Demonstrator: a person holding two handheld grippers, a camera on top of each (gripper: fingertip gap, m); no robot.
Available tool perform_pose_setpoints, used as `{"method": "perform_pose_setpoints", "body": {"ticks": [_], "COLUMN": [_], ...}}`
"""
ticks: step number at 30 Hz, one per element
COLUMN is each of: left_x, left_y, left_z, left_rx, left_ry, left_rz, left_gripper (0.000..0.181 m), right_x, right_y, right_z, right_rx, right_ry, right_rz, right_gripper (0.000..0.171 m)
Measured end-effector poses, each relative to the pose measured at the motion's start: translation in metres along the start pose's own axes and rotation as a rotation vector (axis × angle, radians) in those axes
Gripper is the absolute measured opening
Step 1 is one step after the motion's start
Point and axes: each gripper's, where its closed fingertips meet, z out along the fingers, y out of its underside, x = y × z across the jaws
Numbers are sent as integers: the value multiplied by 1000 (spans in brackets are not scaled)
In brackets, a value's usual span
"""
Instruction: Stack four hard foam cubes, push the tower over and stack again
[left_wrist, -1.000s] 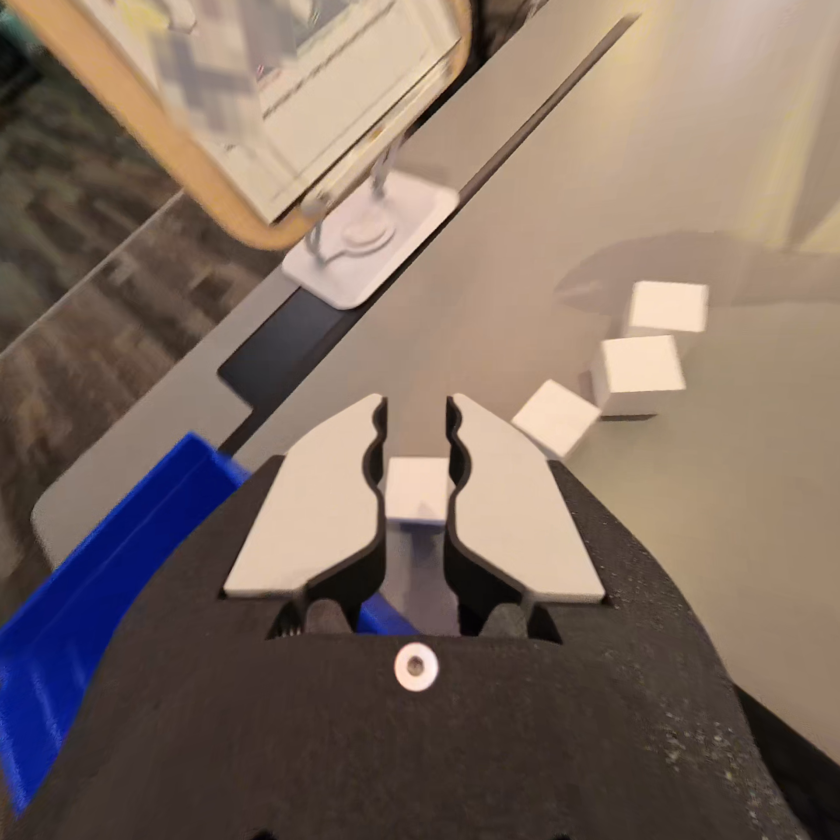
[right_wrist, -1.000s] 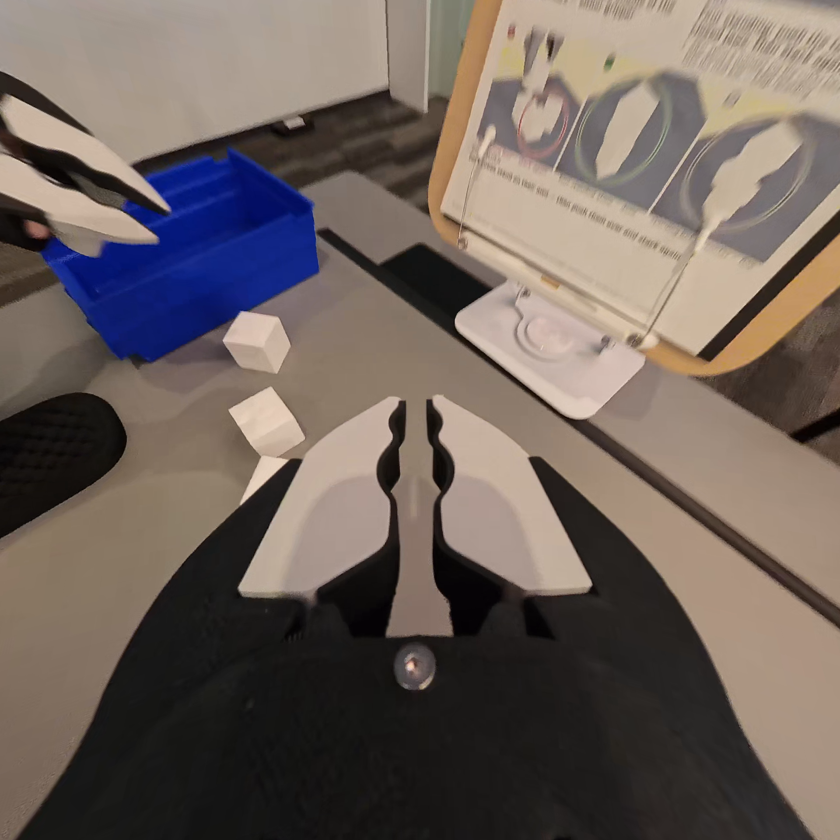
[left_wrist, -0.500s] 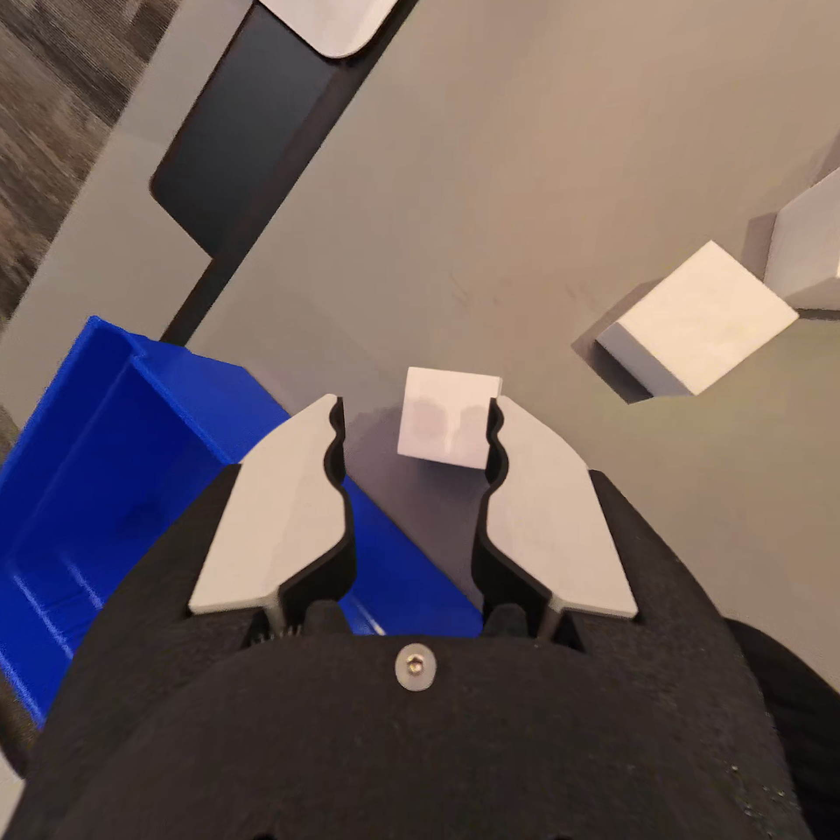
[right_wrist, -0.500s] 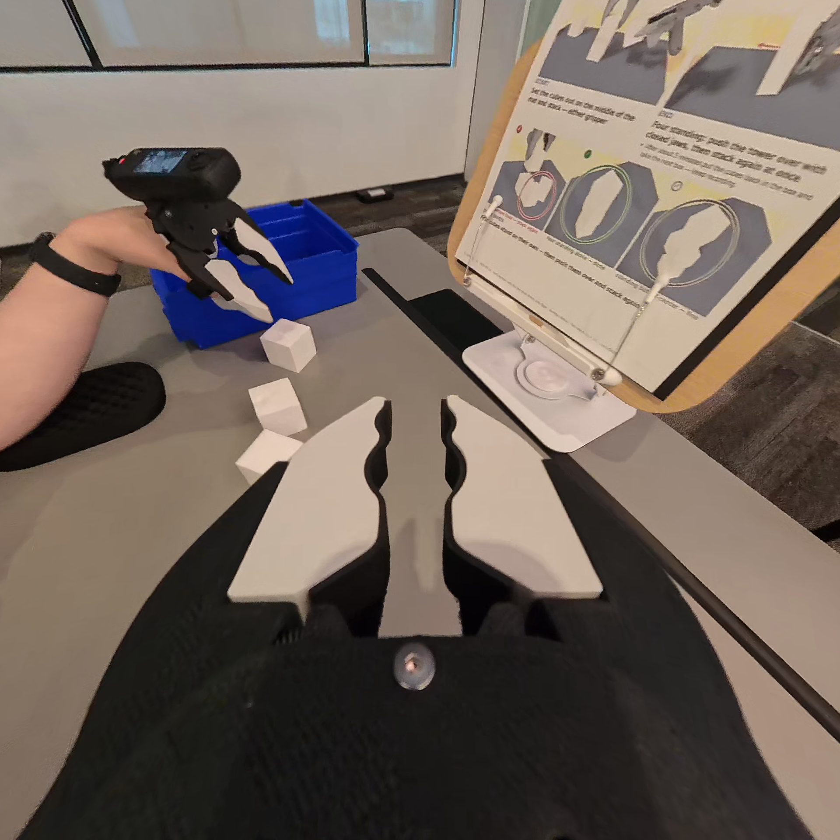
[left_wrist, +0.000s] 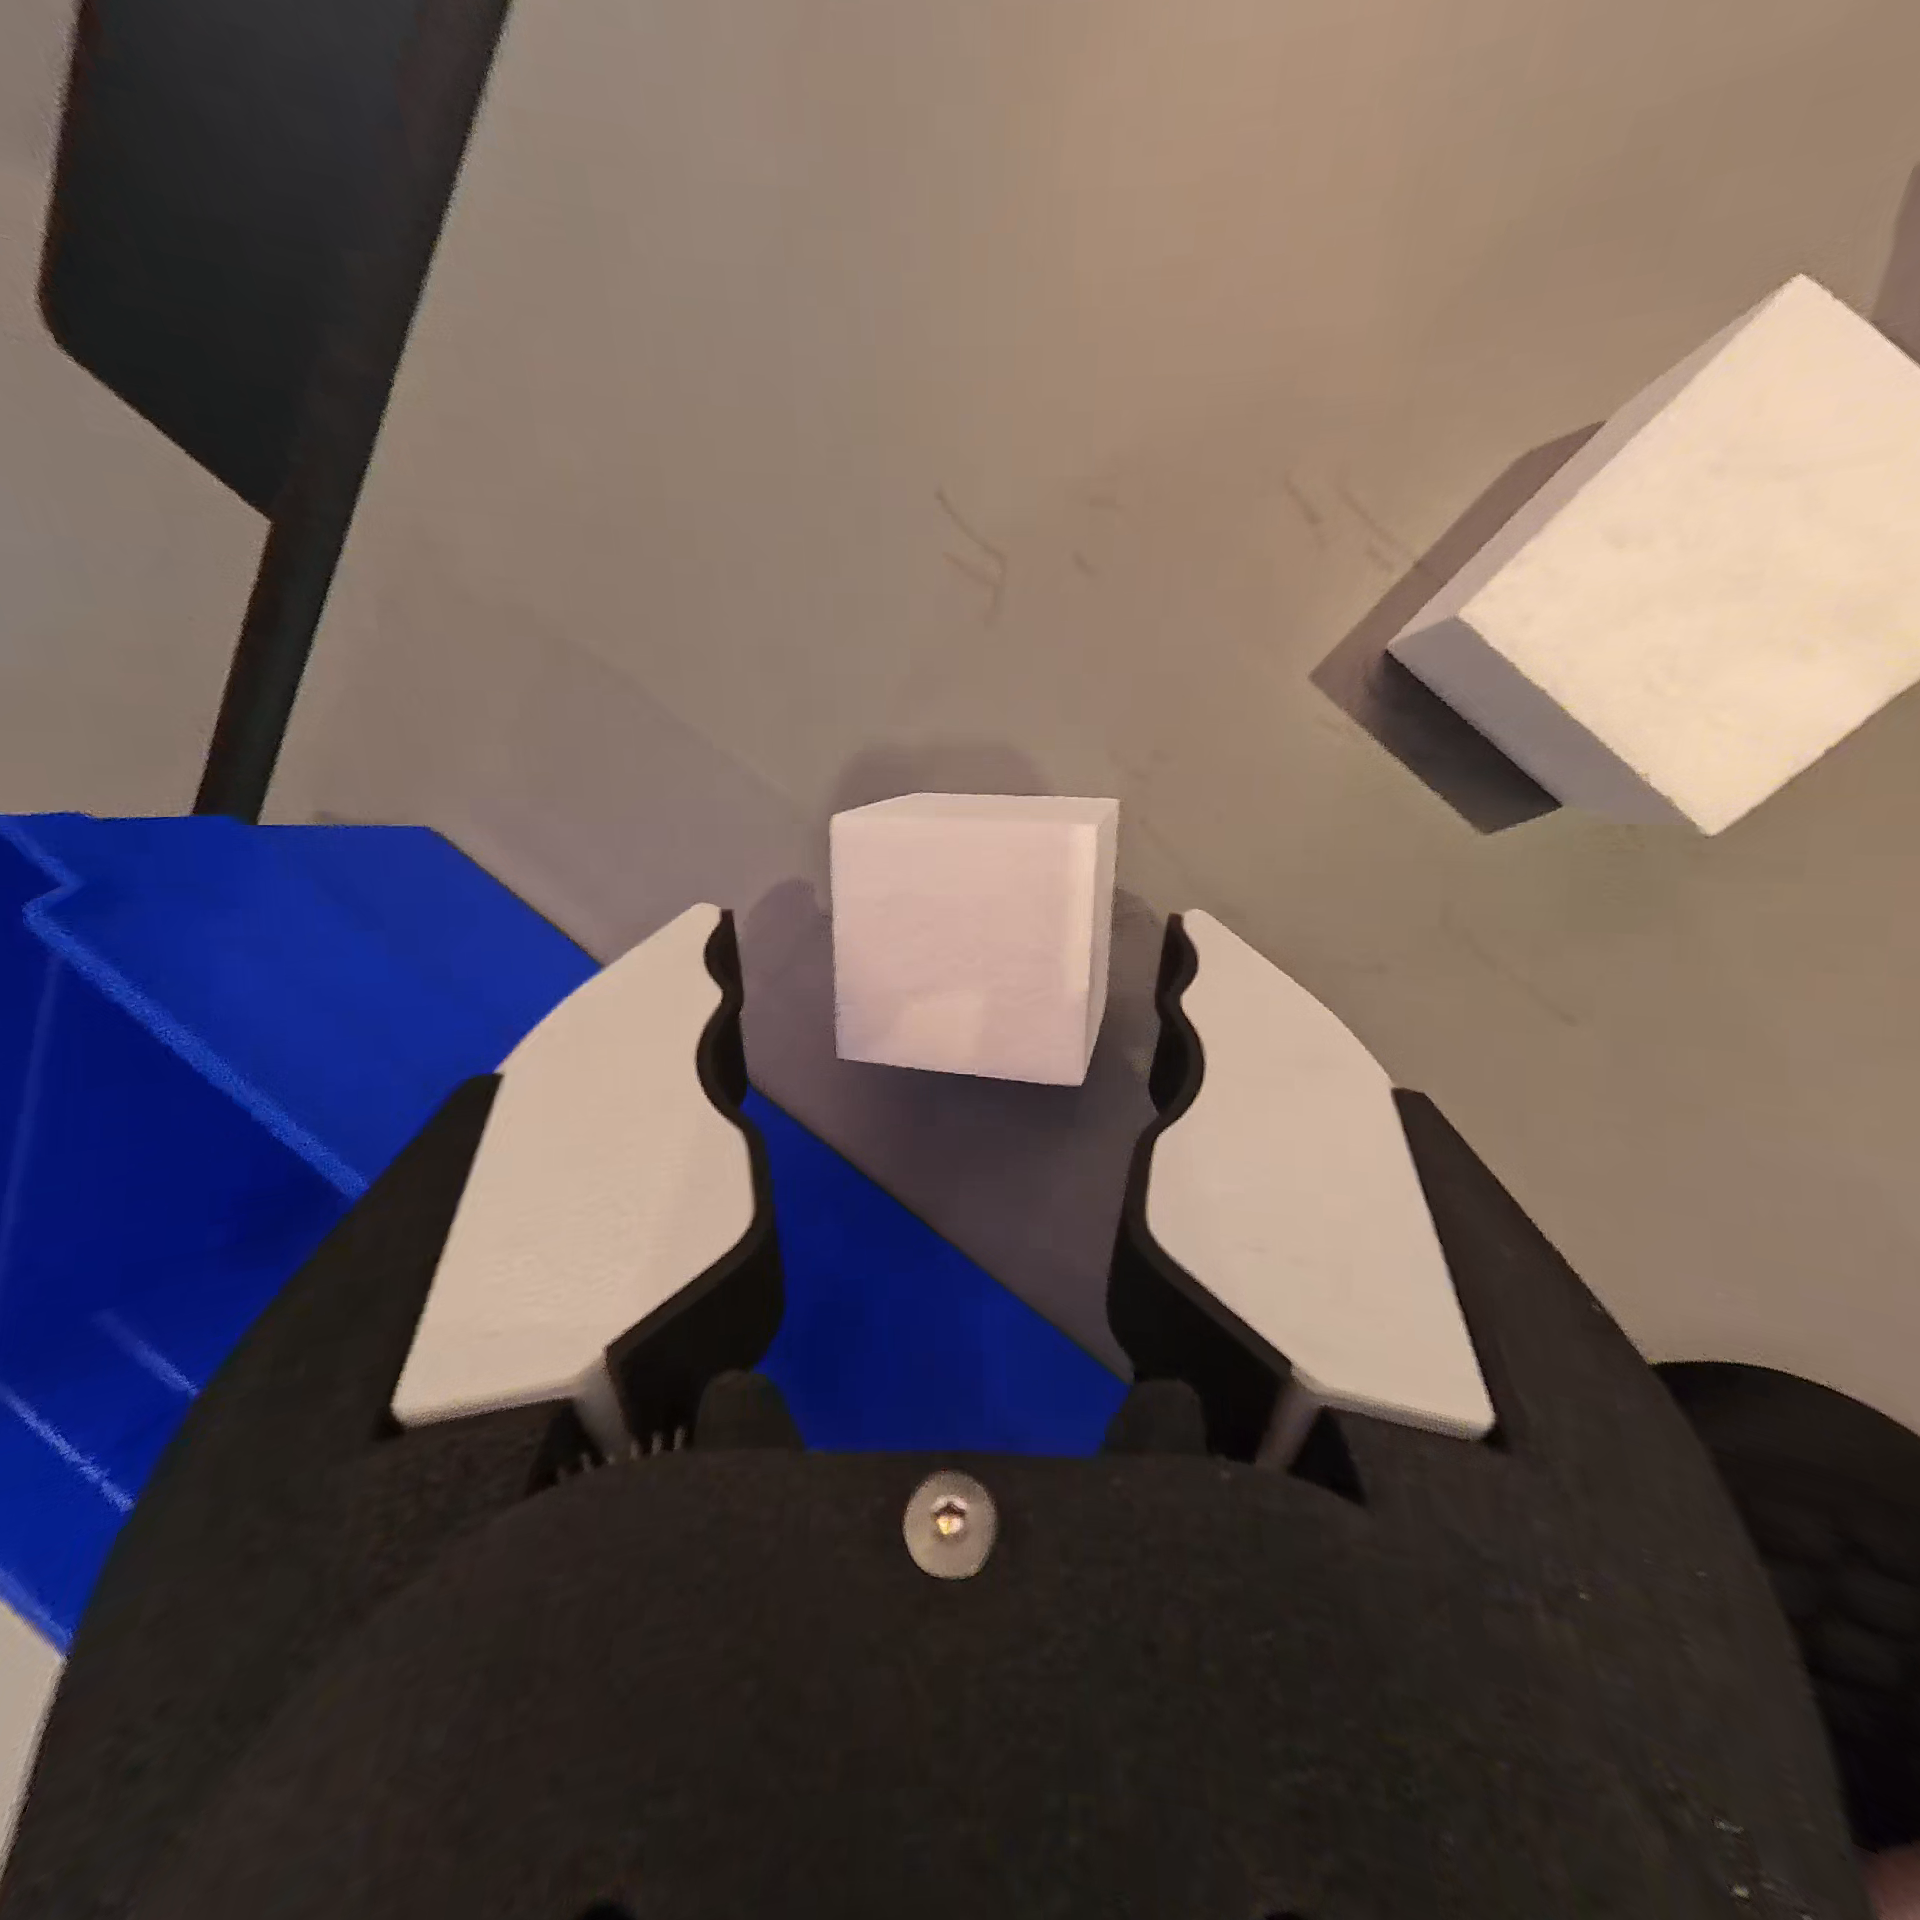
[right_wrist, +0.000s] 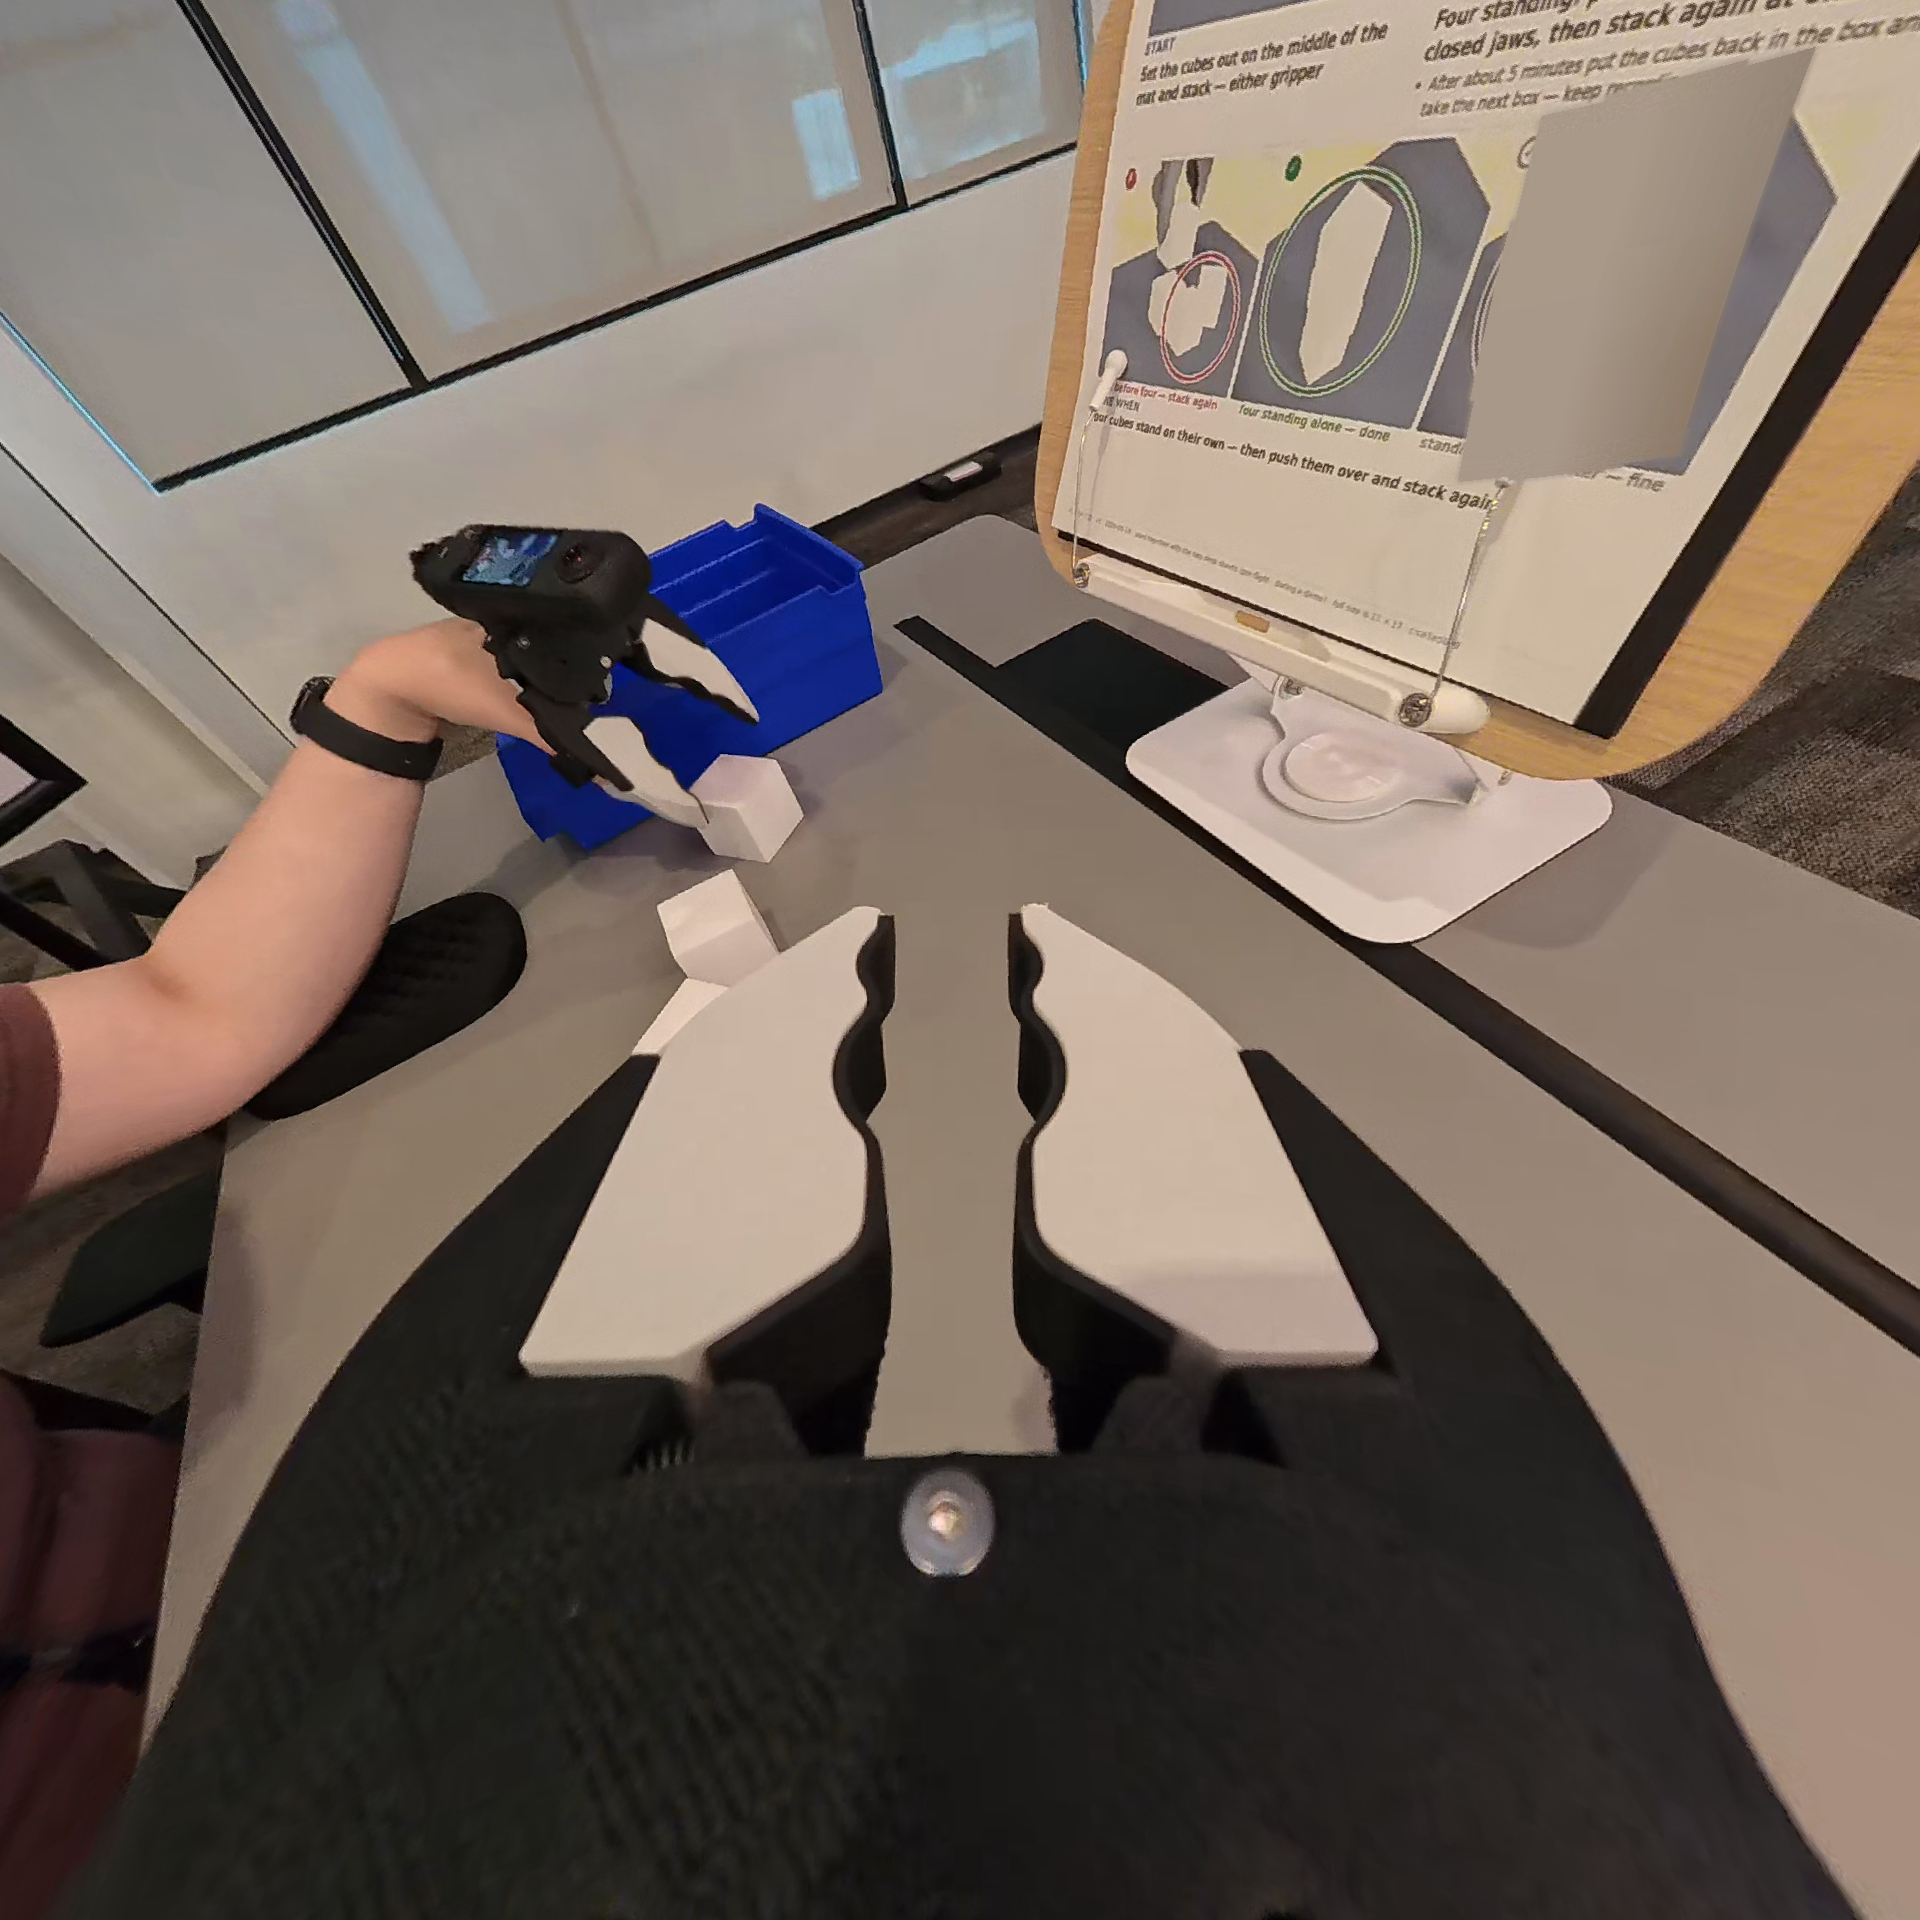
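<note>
In the left wrist view a white foam cube (left_wrist: 971, 940) sits on the grey table beside the blue bin. My left gripper (left_wrist: 945, 916) is open and points down at it, with a fingertip on each side and a gap to both. A second cube (left_wrist: 1683, 613) lies to the right. In the right wrist view the left gripper (right_wrist: 727, 767) straddles the far cube (right_wrist: 758, 810). A second cube (right_wrist: 712, 925) and a third, partly hidden cube (right_wrist: 681, 1013) lie nearer. My right gripper (right_wrist: 951, 920) is narrowly open, empty and held above the table.
A blue bin (right_wrist: 769, 623) stands at the table's far left, also in the left wrist view (left_wrist: 208, 1091). An instruction board on a white stand (right_wrist: 1371, 810) is at the right. A black wrist pad (right_wrist: 395, 997) lies under the person's forearm (right_wrist: 208, 935). A dark slot (left_wrist: 239, 260) runs along the table. About 40 cm separates my left fingertips from my right.
My left gripper has tilted down, closed in on the cube by the bin and opened wider around it. My right gripper has pulled back and up, and its gap has widened slightly.
</note>
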Motion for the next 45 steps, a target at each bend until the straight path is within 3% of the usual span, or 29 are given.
{"method": "perform_pose_setpoints", "body": {"ticks": [7,13,18,22,26,33,45], "left_x": [4,9,17,67,94,94,95], "left_y": [16,14,-18,-61,-69,-61,-64], "left_z": [20,21,-22,-56,-59,-50,-35], "left_rx": [-156,-200,1,208,182,86,64], "left_ry": [14,16,8,77,104,42,85], "left_rz": [5,42,83,332,432,513,557], "left_gripper": [62,59,59,59,59,59,59], "right_x": [1,4,5,2,-2,-9,-20], "right_y": [6,14,14,16,21,28,57], "right_z": [-2,-2,-3,0,5,14,48], "right_rx": [-19,-54,-51,-59,-88,-122,-264], "right_ry": [-12,-7,-4,-24,-40,-79,-155], "right_rz": [24,30,35,40,39,44,69], "right_gripper": [21,21,21,21,21,21,21]}}
